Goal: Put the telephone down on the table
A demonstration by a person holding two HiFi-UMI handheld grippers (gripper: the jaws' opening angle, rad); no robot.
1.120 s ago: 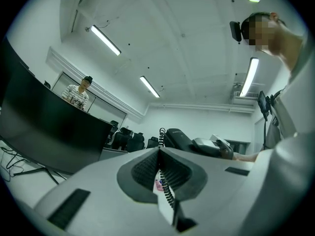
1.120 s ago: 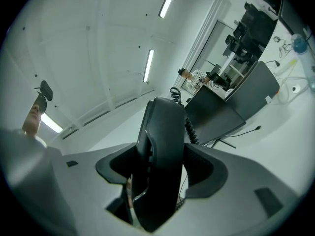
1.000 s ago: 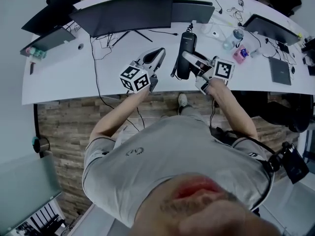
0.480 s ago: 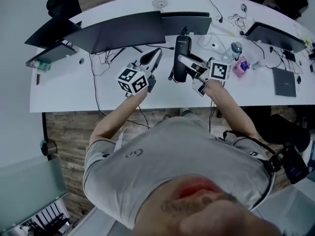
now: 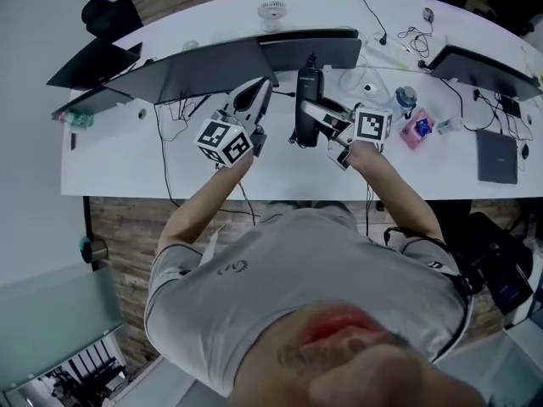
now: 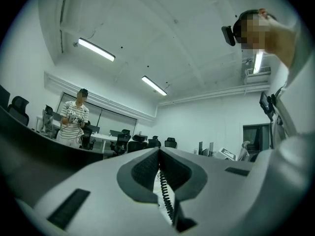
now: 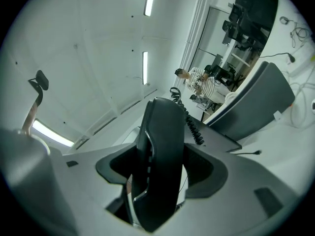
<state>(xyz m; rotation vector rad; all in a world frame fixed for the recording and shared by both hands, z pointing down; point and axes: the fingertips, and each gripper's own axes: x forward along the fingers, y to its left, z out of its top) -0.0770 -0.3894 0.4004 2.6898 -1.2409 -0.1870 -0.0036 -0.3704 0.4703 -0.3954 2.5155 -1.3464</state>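
The telephone (image 5: 307,81) is held over the table (image 5: 127,155) at upper centre of the frame, clamped mid-body in the right gripper (image 5: 310,108), with its coiled cord (image 7: 195,125) trailing. The left gripper (image 5: 260,88) hovers just beside it, jaws together and empty. I'd lower it flat onto bare tabletop, keeping the cord slack, and only then release.

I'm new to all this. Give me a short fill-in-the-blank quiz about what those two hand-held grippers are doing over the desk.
1. The right hand-held gripper is shut on the telephone, whose colour is ___.
2. The left hand-held gripper has its jaws together and holds ___.
3. The table beneath both is ___ in colour.

Missing words: black; nothing; white.
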